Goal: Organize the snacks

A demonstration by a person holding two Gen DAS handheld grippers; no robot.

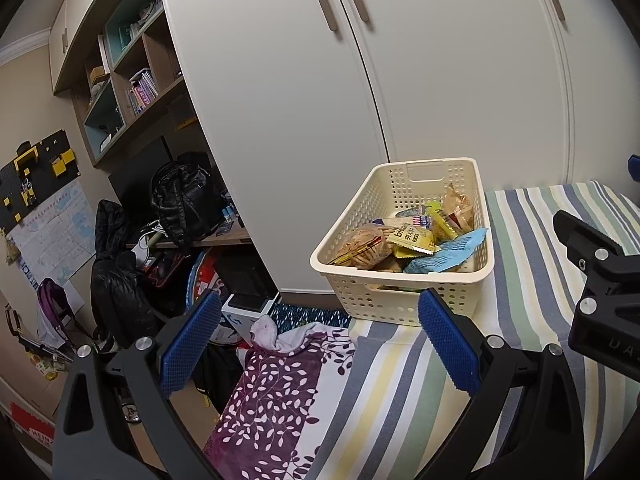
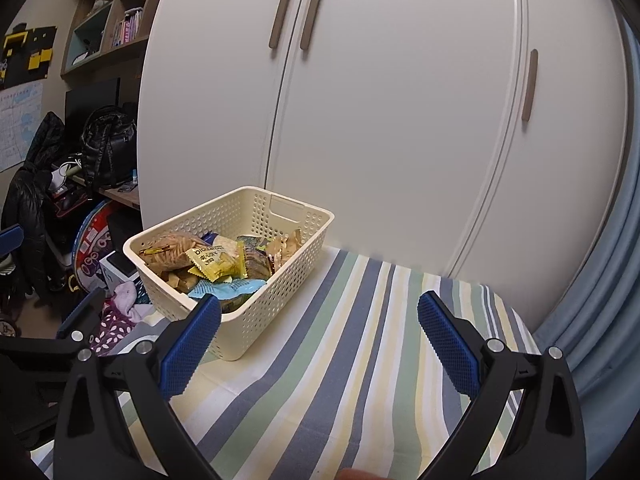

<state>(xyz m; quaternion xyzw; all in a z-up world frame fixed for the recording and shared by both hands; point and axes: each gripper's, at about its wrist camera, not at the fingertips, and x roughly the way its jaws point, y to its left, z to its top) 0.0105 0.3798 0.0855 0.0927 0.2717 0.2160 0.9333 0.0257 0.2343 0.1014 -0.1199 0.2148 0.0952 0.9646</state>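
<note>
1. Left wrist view: the left claw (image 1: pixel 320 344) is wide open and holds nothing. Its two blue pads (image 1: pixel 188 344) stand far apart.
2. At about 1 o'clock from this claw sits a cream basket (image 1: pixel 400 304) with little holes in its walls. It rests on a striped bed cover (image 1: pixel 528 320), near the cover's corner.
3. The basket is full of snacks. A yellow packet (image 1: pixel 412 242) lies on top in the middle, a light blue packet (image 1: pixel 444 258) hangs over the rim at the packet's 4 o'clock, and a clear bag of biscuits (image 1: pixel 362 246) lies at its 9 o'clock.
4. A purple cloth with white leaves (image 1: pixel 276 392) lies at 6 o'clock from the basket, between the pads.
5. The right claw (image 1: pixel 596 280) shows at 3 o'clock in this view, black, beside the basket and not touching it.
6. Right wrist view: the right claw (image 2: pixel 320 344) is wide open too, with nothing in it.
7. Here the basket (image 2: pixel 280 292) is at 11 o'clock from the claw, just behind the claw's left pad (image 2: pixel 192 344). The bare striped cover (image 2: pixel 340 360) lies between the pads.
8. Big white cupboard doors (image 2: pixel 400 100) stand behind the basket at 12 o'clock.
</note>
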